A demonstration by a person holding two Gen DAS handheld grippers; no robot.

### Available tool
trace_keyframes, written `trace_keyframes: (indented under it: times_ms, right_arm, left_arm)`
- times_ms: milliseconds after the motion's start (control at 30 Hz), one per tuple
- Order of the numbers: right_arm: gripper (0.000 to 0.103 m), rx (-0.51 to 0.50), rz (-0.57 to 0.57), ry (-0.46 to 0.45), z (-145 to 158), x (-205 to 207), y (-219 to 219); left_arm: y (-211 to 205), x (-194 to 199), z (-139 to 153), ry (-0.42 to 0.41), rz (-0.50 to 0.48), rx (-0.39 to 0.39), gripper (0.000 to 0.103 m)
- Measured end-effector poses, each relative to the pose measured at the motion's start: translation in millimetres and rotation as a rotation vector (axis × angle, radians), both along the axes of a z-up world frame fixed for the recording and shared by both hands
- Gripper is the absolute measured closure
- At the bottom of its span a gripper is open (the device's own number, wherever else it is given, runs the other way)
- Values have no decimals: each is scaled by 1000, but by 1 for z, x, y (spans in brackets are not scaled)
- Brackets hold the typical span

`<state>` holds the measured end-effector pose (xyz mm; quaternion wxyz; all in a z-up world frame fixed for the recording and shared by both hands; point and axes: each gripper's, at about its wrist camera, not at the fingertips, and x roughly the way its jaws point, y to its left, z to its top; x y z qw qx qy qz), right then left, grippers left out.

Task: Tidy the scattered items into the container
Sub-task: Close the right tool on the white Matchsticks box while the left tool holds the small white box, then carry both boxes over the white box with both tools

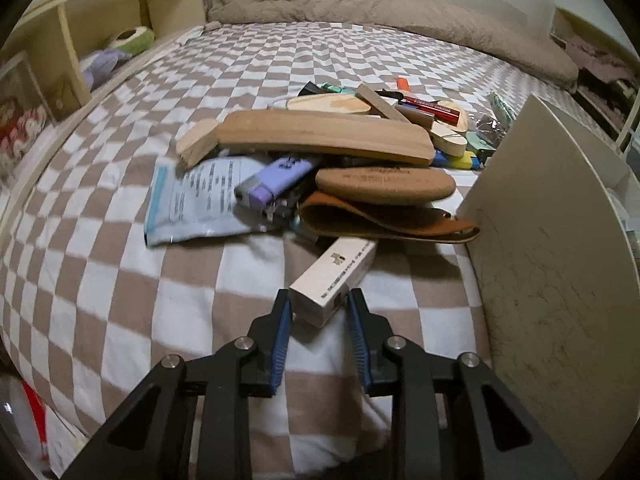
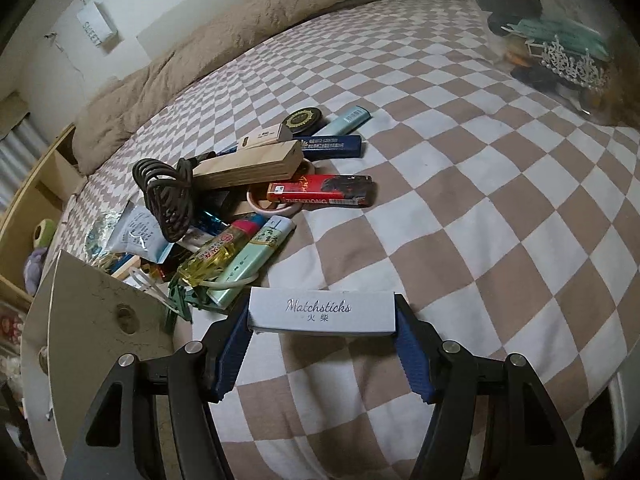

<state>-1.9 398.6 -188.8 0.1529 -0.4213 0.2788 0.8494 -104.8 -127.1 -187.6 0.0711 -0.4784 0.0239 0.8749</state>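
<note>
Spreading across both views is a bed (image 1: 120, 216) under a brown-and-white checked sheet, with a beige blanket (image 1: 360, 4) bunched along its far side. A pale flat board, the wall of the container (image 1: 552, 264), is standing at the right edge of the left wrist view and at the lower left of the right wrist view.

A pile of scattered items is lying on the sheet just beside that wall: a long wooden piece (image 1: 320, 136), an oval cork piece (image 1: 384, 186), a brown leather pouch (image 1: 380, 220), a pale blue printed packet (image 1: 196, 204) and a purple lighter (image 1: 272, 180). From the other side, a coiled dark cable (image 2: 168, 196), a red box (image 2: 320, 190) and a yellow-filled lighter (image 2: 216, 252) are showing.

The left gripper (image 1: 319, 300) is reaching down with its blue pads clamped on the near end of a small white box (image 1: 332, 276), whose far end is tucked under the pouch.

The right gripper (image 2: 323, 318) is holding a grey matchbox (image 2: 320, 310) marked "Matchsticks" crosswise, pads pressing on both ends, near the pile's edge.
</note>
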Motion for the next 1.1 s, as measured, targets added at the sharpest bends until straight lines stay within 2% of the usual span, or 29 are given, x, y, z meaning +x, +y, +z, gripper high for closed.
trace_keyframes:
  times_ms: [167,367,400,433,467,533,567,600,633,667,733,800,967,1100]
  right_arm:
    - [36,-30,-2,10,0,1,4]
    - [36,-18,6,17,3,0,0]
    - [36,-14,5,21,3,1,0]
    - [36,-12,4,25,4,1,0]
    - [36,-13,5,31,4,1,0]
    - [36,-12,3,42,5,3,0]
    - [36,-10,1,48,6,4,0]
    - [36,-6,1,61,8,6,-1]
    - [36,-6,1,73,9,8,-2]
    - [36,-7,2,83,10,10,-2]
    - [36,-10,1,99,11,13,-4]
    - [36,-4,-1,120,16,17,-7]
    - [36,43,3,185,33,28,-15]
    - [36,25,19,211,39,32,-19]
  left_arm:
    - [-5,14,-1,-25,8,59,80]
    - [5,5,-1,-26,-7,-4,78]
    - [6,2,0,-27,-14,-7,69]
    - [7,-1,0,-28,-19,-11,55]
    - [9,-5,0,-31,-22,-18,50]
    - [12,-11,-1,-38,-34,-33,50]
    - [14,-13,-2,-46,-42,-41,51]
    - [17,-15,-4,-55,-49,-51,61]
    - [18,-16,-5,-59,-51,-60,67]
    - [18,-16,-5,-59,-50,-64,67]
    - [17,-15,-5,-51,-35,-69,79]
    - [14,-13,-3,-41,-14,-65,84]
    - [8,-2,2,-31,21,-25,84]
    - [11,11,10,-2,37,4,84]
